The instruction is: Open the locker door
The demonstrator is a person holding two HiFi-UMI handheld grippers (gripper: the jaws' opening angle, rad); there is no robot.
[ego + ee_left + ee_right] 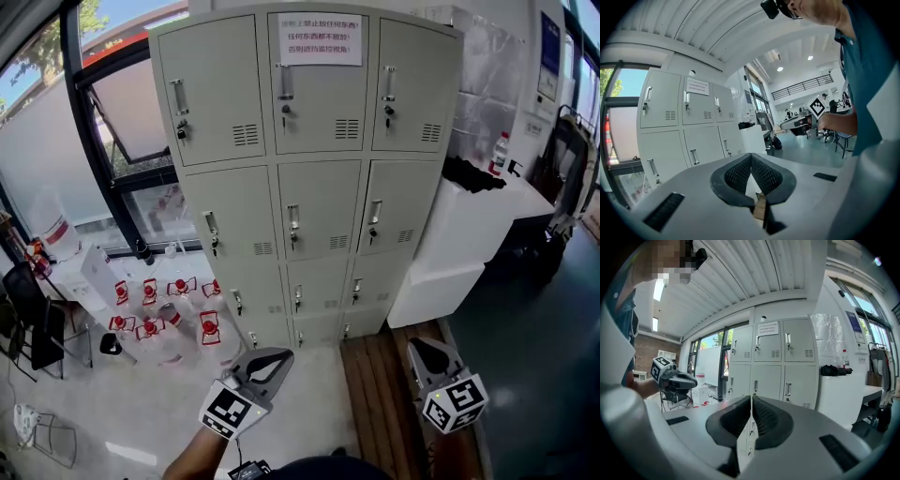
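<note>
- Head view: the locker [309,169] stands well ahead with every door shut. The left gripper [270,364] and right gripper [424,354] hang low, jaws together, empty.
- Left gripper view: the jaws press together on nothing. I judge they should spread before reaching a handle [694,156], then pull along the door's swing.
- Right gripper view: the jaws are likewise closed and empty. The notice [768,329] on the top middle door carries Chinese lines, too small to read.
</note>
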